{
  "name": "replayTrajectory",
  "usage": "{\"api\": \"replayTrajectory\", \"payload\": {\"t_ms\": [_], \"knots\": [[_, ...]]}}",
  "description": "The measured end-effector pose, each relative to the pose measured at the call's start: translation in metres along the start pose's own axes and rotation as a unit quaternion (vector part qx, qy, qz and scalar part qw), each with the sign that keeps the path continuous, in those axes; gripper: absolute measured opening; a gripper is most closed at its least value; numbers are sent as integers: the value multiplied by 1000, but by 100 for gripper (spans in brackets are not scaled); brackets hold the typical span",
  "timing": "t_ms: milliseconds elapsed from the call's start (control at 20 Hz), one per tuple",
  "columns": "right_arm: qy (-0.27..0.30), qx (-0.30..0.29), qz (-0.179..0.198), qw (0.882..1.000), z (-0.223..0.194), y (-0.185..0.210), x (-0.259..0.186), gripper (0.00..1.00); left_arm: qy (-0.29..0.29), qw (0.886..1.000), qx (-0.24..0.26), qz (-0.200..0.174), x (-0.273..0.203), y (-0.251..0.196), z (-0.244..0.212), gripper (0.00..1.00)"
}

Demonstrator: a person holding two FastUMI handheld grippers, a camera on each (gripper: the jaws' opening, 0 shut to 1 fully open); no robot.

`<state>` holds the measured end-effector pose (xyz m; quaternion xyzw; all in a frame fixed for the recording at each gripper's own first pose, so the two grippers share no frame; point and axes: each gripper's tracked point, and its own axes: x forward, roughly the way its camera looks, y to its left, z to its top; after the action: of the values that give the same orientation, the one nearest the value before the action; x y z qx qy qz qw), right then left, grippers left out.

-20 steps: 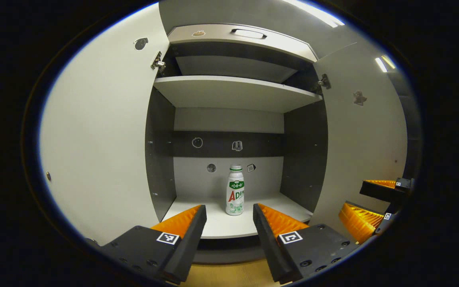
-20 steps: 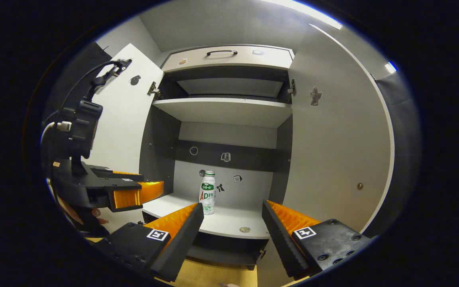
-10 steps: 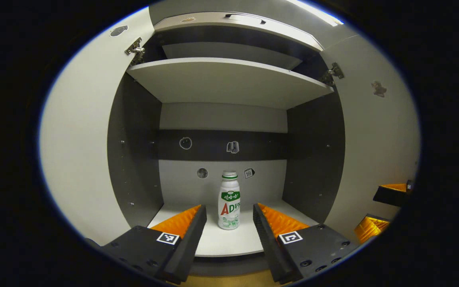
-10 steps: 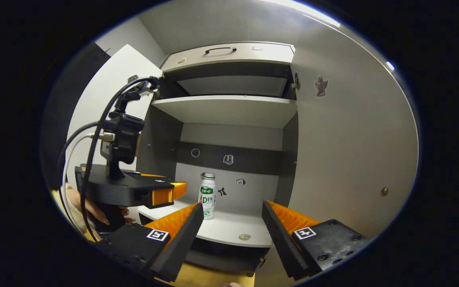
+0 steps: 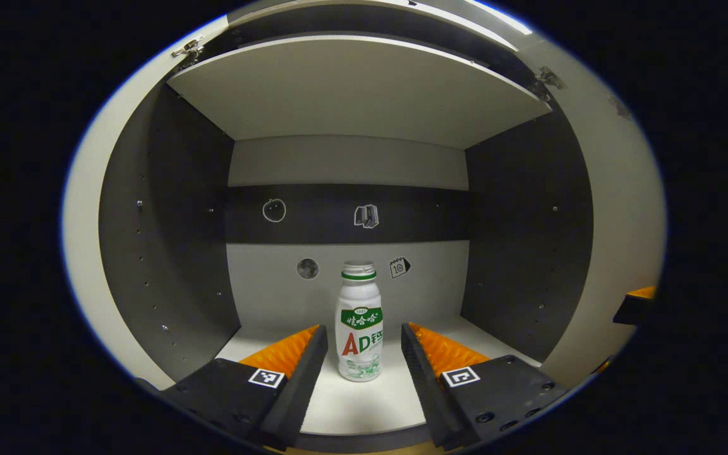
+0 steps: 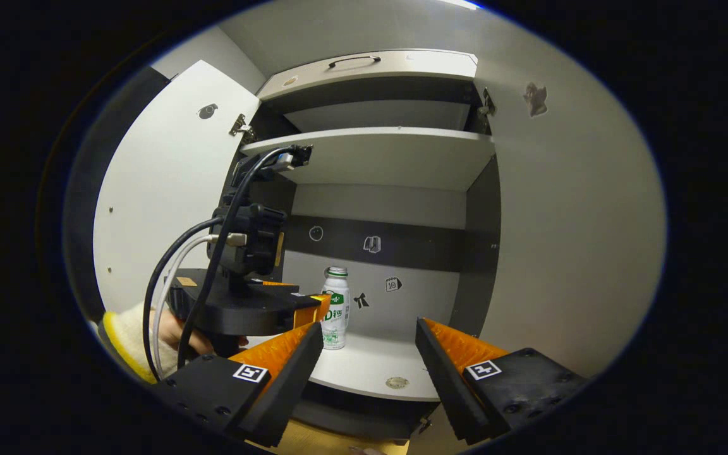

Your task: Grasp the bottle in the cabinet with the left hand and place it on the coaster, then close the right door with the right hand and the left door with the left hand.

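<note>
The only number that reads clearly is a "10" on a small calendar sticker [image 5: 399,267] stuck to the cabinet's back wall [image 5: 263,297], just up and right of the bottle's cap. The bottle [image 5: 359,328] carries a printed label with a green band of small characters above large red and green letters. The other stickers on the back wall are wordless pictures: an apple outline [image 5: 273,210], a book [image 5: 366,215], a dark round one [image 5: 307,268] and a bow [image 6: 361,301]. Each finger of the left gripper [image 5: 363,327] and the right gripper [image 6: 369,323] bears a square black-and-white coded marker [image 5: 266,378] without letters
</note>
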<state>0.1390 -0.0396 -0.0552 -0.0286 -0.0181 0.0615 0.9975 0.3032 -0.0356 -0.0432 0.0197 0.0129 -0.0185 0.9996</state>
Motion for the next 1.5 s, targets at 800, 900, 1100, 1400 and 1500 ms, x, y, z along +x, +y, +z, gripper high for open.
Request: {"api": "replayTrajectory", "payload": {"t_ms": [800,900,1100,1400,1500], "knots": [[39,3,-27,999,-40,-18,45,98,-9,1000,3,-20,79,6,-21,76],[40,0,-29,999,-42,-19,50,98,-11,1000,13,-17,87,7,-23,76],[41,-3,-34,999,-45,-24,51,98,-11,1000,3,-23,91,4,-24,74],[23,8,-36,999,-25,-22,33,98,-10,999,-15,-39,55,-3,-9,69],[13,8,-35,999,-13,-17,21,98,-20,999,-26,-37,30,2,5,70]]}}
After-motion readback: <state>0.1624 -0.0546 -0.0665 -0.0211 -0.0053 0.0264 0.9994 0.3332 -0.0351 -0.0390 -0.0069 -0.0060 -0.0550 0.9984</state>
